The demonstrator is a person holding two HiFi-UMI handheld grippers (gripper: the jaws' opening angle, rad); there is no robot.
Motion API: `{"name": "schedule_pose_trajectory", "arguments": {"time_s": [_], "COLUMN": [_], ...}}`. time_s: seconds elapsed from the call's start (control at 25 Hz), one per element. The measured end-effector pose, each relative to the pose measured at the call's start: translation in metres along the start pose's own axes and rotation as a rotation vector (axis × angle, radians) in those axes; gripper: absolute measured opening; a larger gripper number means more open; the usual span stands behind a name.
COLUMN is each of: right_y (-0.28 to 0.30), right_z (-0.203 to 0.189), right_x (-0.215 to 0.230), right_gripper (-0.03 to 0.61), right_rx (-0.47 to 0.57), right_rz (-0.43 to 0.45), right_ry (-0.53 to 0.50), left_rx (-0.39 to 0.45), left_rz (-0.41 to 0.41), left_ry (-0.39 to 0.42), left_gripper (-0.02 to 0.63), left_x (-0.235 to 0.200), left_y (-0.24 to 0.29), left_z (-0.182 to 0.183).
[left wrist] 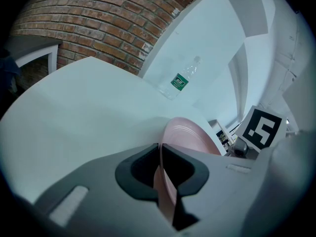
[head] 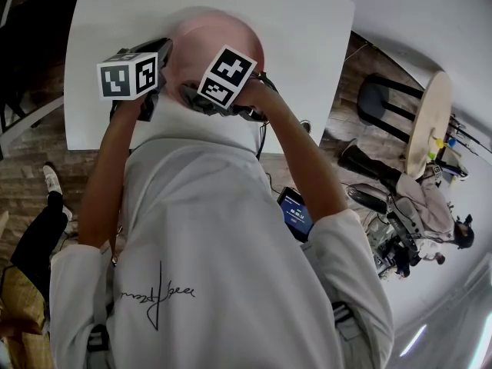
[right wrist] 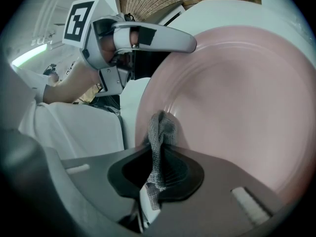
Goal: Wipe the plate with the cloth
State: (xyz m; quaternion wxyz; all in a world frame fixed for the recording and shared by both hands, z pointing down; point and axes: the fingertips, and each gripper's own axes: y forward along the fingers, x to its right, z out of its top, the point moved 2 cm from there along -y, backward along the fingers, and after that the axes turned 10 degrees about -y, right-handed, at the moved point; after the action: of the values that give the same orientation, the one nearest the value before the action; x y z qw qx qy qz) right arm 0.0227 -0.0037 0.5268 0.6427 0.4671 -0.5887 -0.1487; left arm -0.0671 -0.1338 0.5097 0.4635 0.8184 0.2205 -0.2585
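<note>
Cloth (right wrist: 159,132), soft, pinched in right gripper (right wrist: 159,171), against plate (right wrist: 237,112) face; left gripper (left wrist: 163,171) clamps plate rim. I judge it stiff, slick, breakable.

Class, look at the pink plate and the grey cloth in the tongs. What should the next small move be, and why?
Probably slide the right tongs across the plate toward its middle. The cloth they grip seems to meet the plate only near its rim, with most of the face beyond it, and the left tongs clamp the rim to steady it.
</note>
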Motion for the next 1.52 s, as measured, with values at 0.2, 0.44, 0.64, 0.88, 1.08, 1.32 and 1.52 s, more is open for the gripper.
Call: {"name": "schedule_pose_trajectory", "arguments": {"time_s": [0.2,0.44,0.64,0.88,1.08,1.32,1.52], "right_y": [-0.001,-0.005,-0.007,-0.012,-0.016,-0.024,-0.029], "right_z": [-0.009,-0.019,-0.025,-0.035,-0.044,-0.054,-0.059], "right_x": [0.0,0.001,0.003,0.007,0.01,0.017,0.023], "right_gripper": [0.035,0.035,0.035,0.035,0.035,0.035,0.035], "right_rx": [-0.034,-0.077,-0.1,-0.127,-0.141,-0.181,-0.195], "right_rz": [0.002,-0.016,-0.028,-0.052,-0.077,-0.123,-0.149], "right_ry": [-0.006,-0.027,-0.033,-0.043,-0.05,-0.074,-0.067], "left_rx": [0.002,0.001,0.002,0.002,-0.002,0.002,0.001], "left_rz": [-0.003,-0.004,-0.005,-0.006,-0.007,-0.013,-0.016], "left_ry": [-0.002,-0.002,-0.006,-0.009,-0.007,-0.024,-0.03], "left_gripper": [0.04,0.04,0.04,0.04,0.04,0.043,0.043], "left_x": [0.0,0.001,0.0,0.0,0.0,0.0,0.0], "left_y": [0.0,0.0,0.0,0.0,0.0,-0.001,0.0], "left_z": [0.0,0.001,0.002,0.002,0.001,0.001,0.001]}}
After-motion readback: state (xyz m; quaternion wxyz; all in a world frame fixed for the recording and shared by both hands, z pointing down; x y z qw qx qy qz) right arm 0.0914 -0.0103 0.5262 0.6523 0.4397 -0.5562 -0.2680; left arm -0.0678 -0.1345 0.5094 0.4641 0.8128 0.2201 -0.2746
